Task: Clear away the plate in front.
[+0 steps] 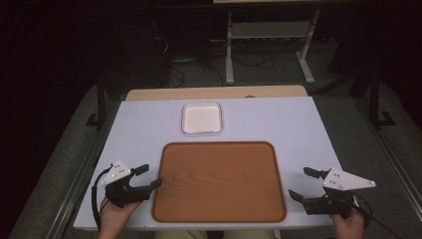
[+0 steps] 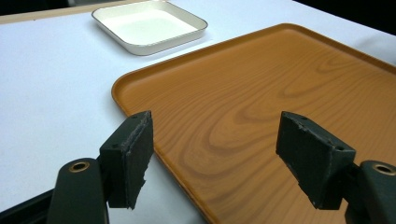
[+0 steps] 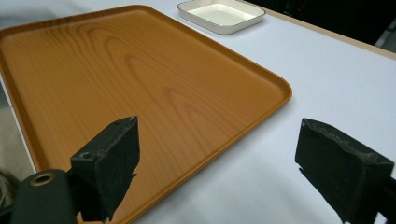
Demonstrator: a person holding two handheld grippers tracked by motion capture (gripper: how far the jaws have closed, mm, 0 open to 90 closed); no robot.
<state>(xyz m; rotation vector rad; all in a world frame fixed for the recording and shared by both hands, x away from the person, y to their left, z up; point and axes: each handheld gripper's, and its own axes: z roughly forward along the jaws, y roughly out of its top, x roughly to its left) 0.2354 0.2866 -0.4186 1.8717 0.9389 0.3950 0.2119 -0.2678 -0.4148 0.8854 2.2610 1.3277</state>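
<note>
A brown wood-grain tray (image 1: 219, 181) lies flat on the white table (image 1: 144, 124), near its front edge. Behind it stands a square white dish (image 1: 201, 117) with nothing in it. My left gripper (image 1: 149, 176) is held just left of the tray's near left corner, open with nothing between its jaws. My right gripper (image 1: 302, 183) hovers just right of the tray's right edge, also open and holding nothing. In the left gripper view the tray (image 2: 261, 107) and the dish (image 2: 149, 25) lie ahead of the pads (image 2: 133, 154). The right gripper view shows the tray (image 3: 116, 79) and the dish (image 3: 222, 14) too.
A strip of bare wood (image 1: 214, 92) runs along the table's far edge. Beyond it are a metal stand (image 1: 268, 45) and cables on a dark floor. Bare white table surface flanks both sides of the tray and dish.
</note>
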